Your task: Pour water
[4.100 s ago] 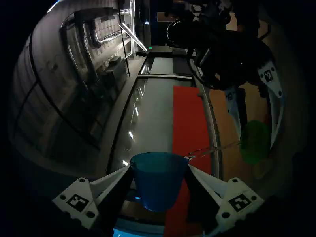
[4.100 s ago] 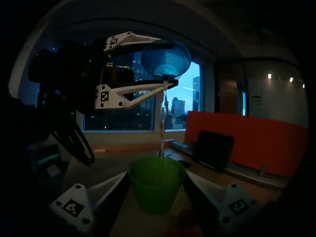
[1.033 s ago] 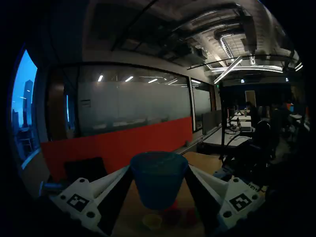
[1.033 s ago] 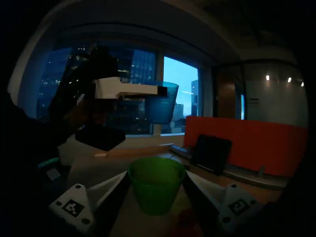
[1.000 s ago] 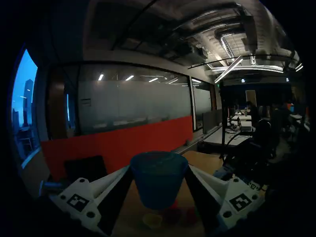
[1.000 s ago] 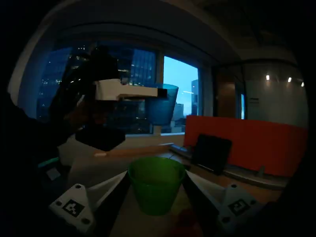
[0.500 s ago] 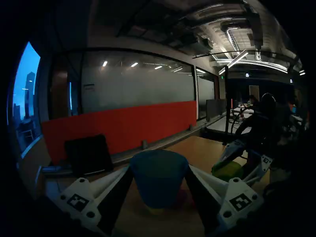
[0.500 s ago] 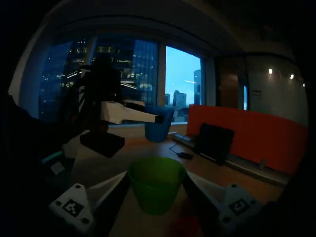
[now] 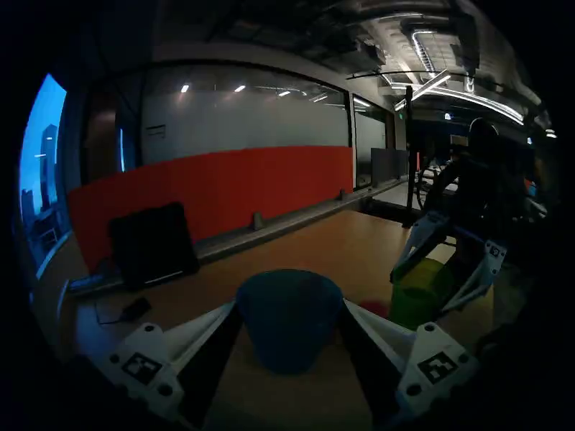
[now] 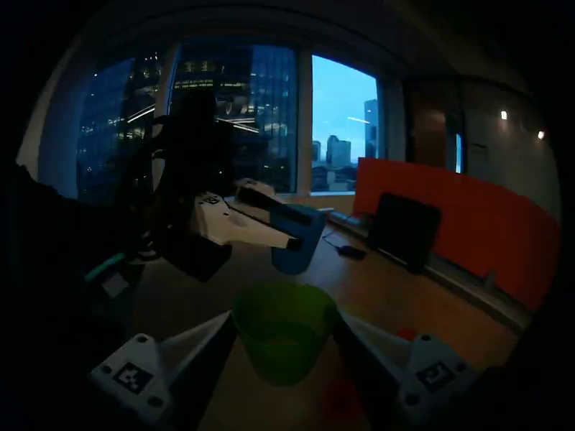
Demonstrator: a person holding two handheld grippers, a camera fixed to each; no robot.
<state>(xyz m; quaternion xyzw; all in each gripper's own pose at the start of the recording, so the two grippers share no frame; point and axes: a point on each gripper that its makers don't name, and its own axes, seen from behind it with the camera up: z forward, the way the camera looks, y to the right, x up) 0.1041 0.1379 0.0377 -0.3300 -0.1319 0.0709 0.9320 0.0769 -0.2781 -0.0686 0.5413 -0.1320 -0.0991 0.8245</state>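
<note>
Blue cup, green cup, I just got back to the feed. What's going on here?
The left gripper is shut on the blue cup, and the right gripper is shut on the green cup. Both cups are mouth-up, side by side but apart, low over the wooden table. No water is running between them. I can't tell whether either cup touches the table.
</note>
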